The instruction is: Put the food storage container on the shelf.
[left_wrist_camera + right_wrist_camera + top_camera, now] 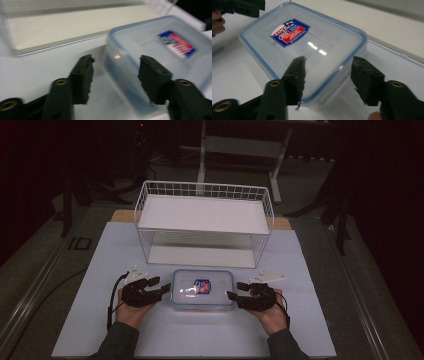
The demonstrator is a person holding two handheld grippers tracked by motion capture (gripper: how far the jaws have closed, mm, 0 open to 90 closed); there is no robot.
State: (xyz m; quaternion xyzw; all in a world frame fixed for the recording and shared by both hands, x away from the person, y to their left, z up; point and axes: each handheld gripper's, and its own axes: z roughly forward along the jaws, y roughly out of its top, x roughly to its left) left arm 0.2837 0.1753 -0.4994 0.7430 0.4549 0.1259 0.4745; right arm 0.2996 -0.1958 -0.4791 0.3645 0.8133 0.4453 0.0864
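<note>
High view is sitting above the person's side, looking forward and down, taking in the whole pale table (310, 320). Left gripper view is riding low and close, looking along its black jaws at the near corner of the clear plastic lidded box with blue seal (160, 50), blurred. Right gripper view is looking the same way from the opposite end (312, 47). All three are sharing that box (202, 289).

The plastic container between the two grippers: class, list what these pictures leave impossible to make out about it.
- Container contents: high view, lid glare and small size hide them.
- Label wording: right gripper view, too blurred to read.
- Its near corner: left gripper view, motion blur and the left gripper cover it.
- Contact with the right gripper: jaws straddle a corner, touching unclear.
</note>
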